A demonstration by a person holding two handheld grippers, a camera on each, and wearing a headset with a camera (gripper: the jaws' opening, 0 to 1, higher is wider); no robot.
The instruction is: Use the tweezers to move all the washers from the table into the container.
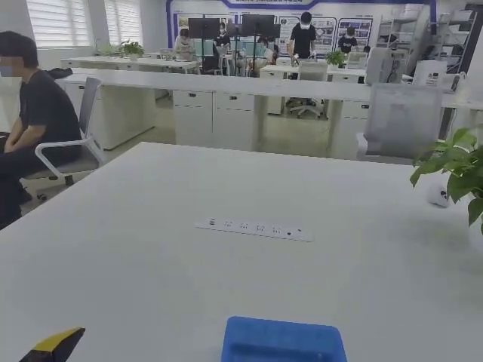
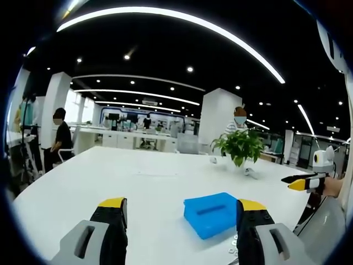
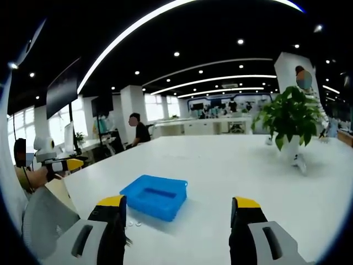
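Observation:
A blue rectangular container (image 1: 283,341) sits on the white table (image 1: 226,271) at the near edge. In the left gripper view the container (image 2: 212,212) lies ahead and to the right, with a few small washers (image 2: 231,244) on the table just in front of it. My left gripper (image 2: 182,205) is open and holds nothing; its yellow tip (image 1: 53,345) shows at the lower left of the head view. My right gripper (image 3: 179,202) is open too, facing the container (image 3: 154,196), and small washers (image 3: 132,223) lie by its near left corner.
A white power strip (image 1: 254,228) lies mid-table. A potted plant (image 1: 456,170) stands at the right edge with a small white object (image 1: 439,194) beside it. A seated person (image 1: 34,121) and a chair are at the left. Other desks and people are behind.

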